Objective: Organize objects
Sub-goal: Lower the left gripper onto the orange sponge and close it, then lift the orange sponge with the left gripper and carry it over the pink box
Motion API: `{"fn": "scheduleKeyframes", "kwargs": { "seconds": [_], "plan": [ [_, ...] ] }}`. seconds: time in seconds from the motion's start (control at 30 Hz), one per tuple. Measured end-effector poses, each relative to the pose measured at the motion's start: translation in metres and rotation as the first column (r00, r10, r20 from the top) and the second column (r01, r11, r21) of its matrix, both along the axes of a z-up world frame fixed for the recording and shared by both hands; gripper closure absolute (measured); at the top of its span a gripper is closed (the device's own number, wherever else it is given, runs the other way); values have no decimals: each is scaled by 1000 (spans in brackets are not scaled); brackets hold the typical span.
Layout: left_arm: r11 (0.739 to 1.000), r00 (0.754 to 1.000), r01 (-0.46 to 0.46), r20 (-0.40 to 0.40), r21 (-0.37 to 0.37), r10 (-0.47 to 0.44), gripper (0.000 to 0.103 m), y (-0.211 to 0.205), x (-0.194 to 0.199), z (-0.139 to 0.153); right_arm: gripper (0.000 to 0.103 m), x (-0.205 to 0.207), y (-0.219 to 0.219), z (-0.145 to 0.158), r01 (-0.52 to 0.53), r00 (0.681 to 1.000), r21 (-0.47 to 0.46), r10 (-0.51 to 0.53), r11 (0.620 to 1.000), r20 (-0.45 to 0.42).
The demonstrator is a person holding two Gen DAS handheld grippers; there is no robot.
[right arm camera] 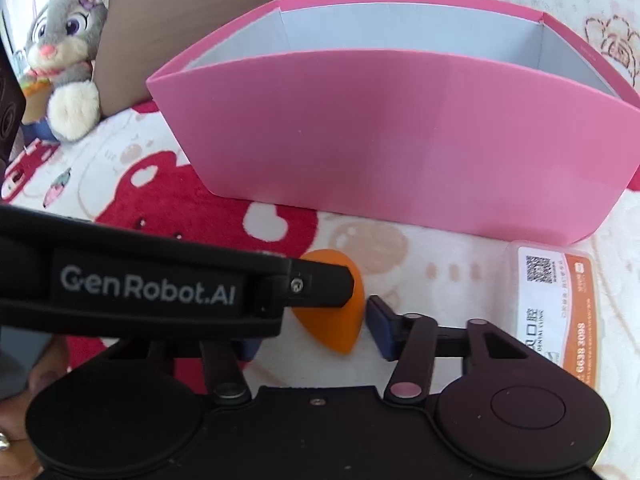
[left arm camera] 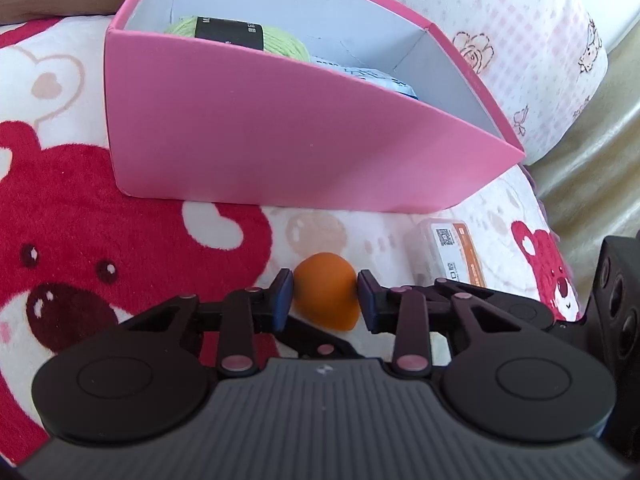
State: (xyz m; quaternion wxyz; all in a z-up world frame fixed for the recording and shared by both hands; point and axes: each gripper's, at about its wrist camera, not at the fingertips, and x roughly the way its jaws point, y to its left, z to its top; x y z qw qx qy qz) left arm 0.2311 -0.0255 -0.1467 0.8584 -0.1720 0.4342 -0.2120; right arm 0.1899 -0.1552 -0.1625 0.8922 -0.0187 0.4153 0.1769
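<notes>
An orange teardrop sponge (left arm camera: 326, 294) lies on the bear blanket in front of the pink box (left arm camera: 280, 132). My left gripper (left arm camera: 325, 300) is shut on it, with a blue pad against each side. In the right wrist view the same sponge (right arm camera: 340, 320) shows under the left gripper's finger (right arm camera: 320, 284). My right gripper (right arm camera: 314, 332) stands open around the sponge's narrow end. Its right pad is just beside the sponge, and its left pad is partly hidden behind the left gripper's body. A gap shows on that side. Green yarn (left arm camera: 240, 40) and a blue-white packet (left arm camera: 372, 76) lie inside the box.
A flat clear case with a QR code and orange stripe (right arm camera: 556, 308) lies to the right of the sponge, near the box's corner. A plush rabbit (right arm camera: 64, 40) and a brown cushion (right arm camera: 240, 0) sit behind the box (right arm camera: 400, 140). A pink-patterned pillow (left arm camera: 520, 40) lies at the right.
</notes>
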Motion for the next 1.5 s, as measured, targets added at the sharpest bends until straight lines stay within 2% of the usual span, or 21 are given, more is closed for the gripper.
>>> {"fn": "scheduleKeyframes", "kwargs": {
  "seconds": [0.03, 0.17, 0.27, 0.73, 0.93, 1.03, 1.13, 1.5],
  "plan": [
    [1000, 1000, 0, 1, -3, 0, 70, 0, 0, 1, 53, 0, -1, 2, 2, 1000, 7, -2, 1000, -4],
    [1000, 1000, -16, -9, -20, 16, 71, 4, -2, 5, 53, -1, -9, 7, 14, 1000, 83, -13, 996, -15],
    [999, 1000, -19, -22, -47, 18, 71, 8, 0, 7, 55, -2, -8, 11, 7, 1000, 70, -6, 998, -14],
    [998, 999, -22, -41, -66, 20, 71, 14, -5, 19, 56, -7, -16, 16, -18, 1000, 35, 18, 999, -15],
    [999, 1000, -16, -21, -52, 15, 71, 13, -14, 29, 59, -16, -13, 24, -49, 999, 7, 49, 999, -1],
    [999, 1000, -17, -17, -50, 16, 71, 12, -17, 33, 59, -22, -12, 30, -43, 999, 26, 43, 999, -14],
    [998, 1000, -2, -22, -65, 1, 71, 10, -20, 37, 59, -25, -3, 36, -36, 999, -5, 36, 999, -4],
    [998, 999, 36, 13, -46, -36, 71, 7, -43, 58, 61, -30, -4, 54, -5, 1000, 27, 5, 1000, 13]
  ]
}}
